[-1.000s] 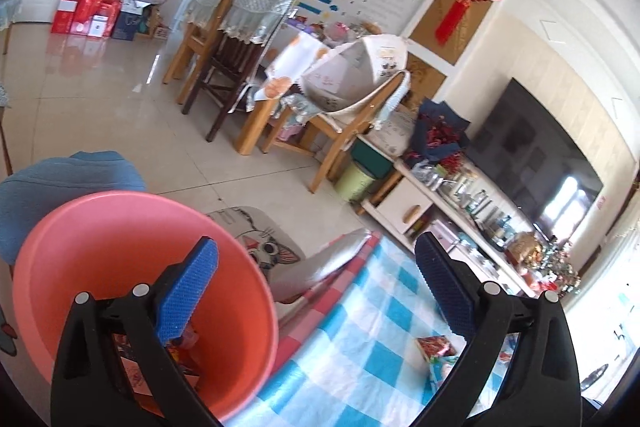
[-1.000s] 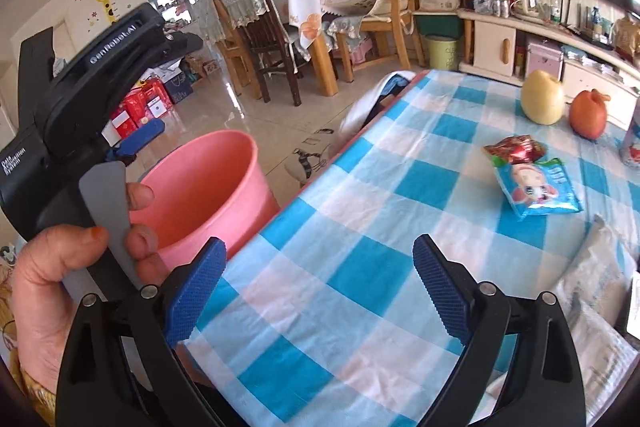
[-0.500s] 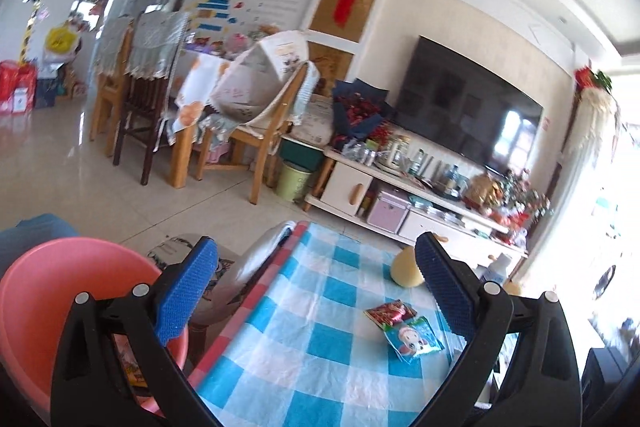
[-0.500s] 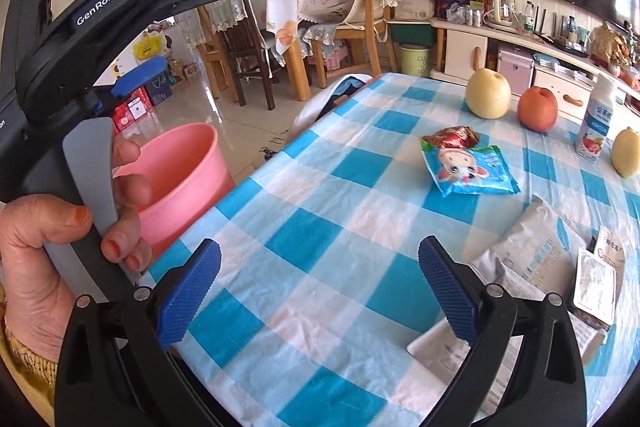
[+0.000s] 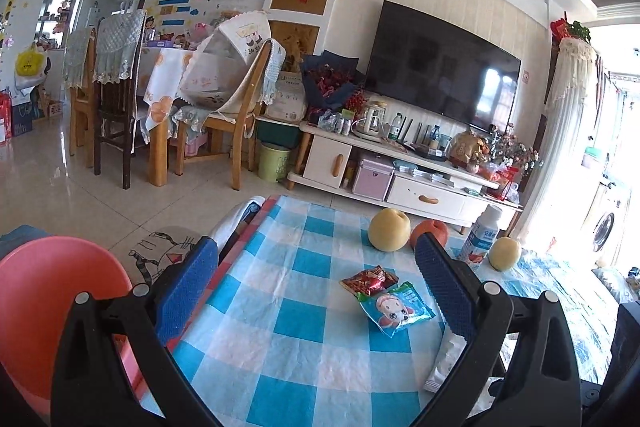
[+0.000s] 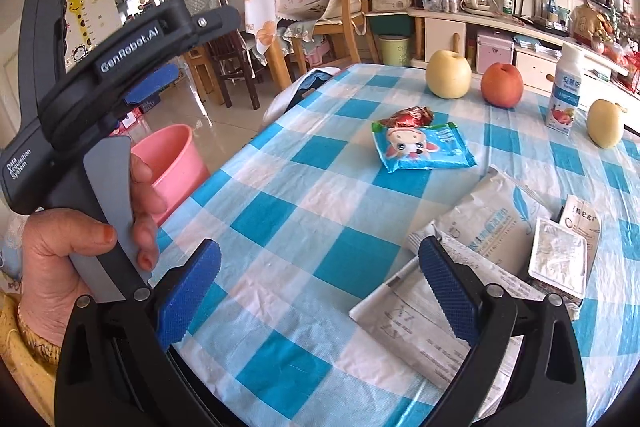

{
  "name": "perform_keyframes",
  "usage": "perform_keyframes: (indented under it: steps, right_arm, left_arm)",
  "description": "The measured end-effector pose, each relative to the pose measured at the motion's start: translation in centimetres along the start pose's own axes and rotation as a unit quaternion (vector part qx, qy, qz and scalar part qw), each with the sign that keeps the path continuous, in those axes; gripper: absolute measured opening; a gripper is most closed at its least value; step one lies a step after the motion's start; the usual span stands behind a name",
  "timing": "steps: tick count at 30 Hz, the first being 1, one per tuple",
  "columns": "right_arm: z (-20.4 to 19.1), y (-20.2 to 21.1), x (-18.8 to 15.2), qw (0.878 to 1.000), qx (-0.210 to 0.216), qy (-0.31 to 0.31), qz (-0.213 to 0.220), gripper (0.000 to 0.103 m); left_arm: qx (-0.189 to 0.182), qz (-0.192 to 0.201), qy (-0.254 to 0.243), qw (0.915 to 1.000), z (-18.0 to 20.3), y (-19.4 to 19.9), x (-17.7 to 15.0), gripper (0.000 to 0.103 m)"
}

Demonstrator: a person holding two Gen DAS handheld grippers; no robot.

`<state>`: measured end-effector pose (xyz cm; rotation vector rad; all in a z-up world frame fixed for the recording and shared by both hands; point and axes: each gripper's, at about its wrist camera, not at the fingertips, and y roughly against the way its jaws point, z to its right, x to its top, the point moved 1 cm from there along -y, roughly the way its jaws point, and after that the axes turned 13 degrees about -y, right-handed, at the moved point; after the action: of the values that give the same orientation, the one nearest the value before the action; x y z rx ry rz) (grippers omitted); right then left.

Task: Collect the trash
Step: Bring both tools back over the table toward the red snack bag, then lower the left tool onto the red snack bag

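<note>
Left gripper (image 5: 316,281) points out level over the checked table (image 5: 304,323), right gripper (image 6: 320,281) tilts downward; both jaws gape, empty. Pink bucket (image 5: 48,307) is cut off by the frame edge

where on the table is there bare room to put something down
Bare checked cloth lies between the pink bin side edge and the blue snack packet. Crowded: the white wrappers at the near right, and the fruit and bottle along the far edge.

My counter (image 6: 280,211), under a blue-and-white checked cloth, carries a red wrapper (image 6: 412,115) touching a blue snack packet (image 6: 424,147), two pears, an apple (image 6: 501,84), a small bottle (image 6: 564,95) and white packets (image 6: 492,227) nearest me.
</note>
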<state>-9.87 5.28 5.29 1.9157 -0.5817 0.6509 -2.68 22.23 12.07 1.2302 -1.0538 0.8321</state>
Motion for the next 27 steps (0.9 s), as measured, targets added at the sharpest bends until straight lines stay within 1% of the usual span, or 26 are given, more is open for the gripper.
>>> perform_keyframes:
  steps: [3, 8, 10, 14, 20, 25, 27]
  right_arm:
    - [0.9, 0.5, 0.1, 1.0, -0.002, -0.004, 0.002, 0.098]
    - [2.5, 1.4, 0.6, 1.0, 0.004, -0.025, 0.005, 0.098]
    - [3.0, 1.9, 0.9, 1.0, 0.004, -0.028, 0.009, 0.098]
    - [4.2, 2.5, 1.2, 0.999, 0.009, -0.042, 0.009, 0.098]
    - [5.9, 2.9, 1.5, 0.999, 0.004, -0.053, 0.004, 0.098]
    - [7.4, 3.6, 1.8, 0.998, 0.006, -0.07, 0.002, 0.098]
    - [8.1, 3.9, 2.1, 0.997, 0.004, -0.075, 0.006, 0.098]
  left_arm:
    - [-0.004, -0.017, -0.005, 0.9998, 0.7, -0.6, -0.3, 0.099]
    - [-0.008, -0.059, -0.012, 0.9982, 2.0, -2.0, -0.9, 0.099]
    - [-0.012, -0.069, -0.019, 0.9974, 2.5, -2.5, -1.1, 0.099]
    - [-0.018, -0.08, -0.035, 0.996, 3.7, -3.1, -1.4, 0.099]
    - [-0.03, -0.088, -0.068, 0.9934, 5.8, -4.1, -1.5, 0.099]
    - [-0.041, -0.102, -0.081, 0.9907, 6.8, -6.1, -1.5, 0.099]
    - [-0.042, -0.107, -0.094, 0.9889, 7.3, -7.2, -1.5, 0.099]
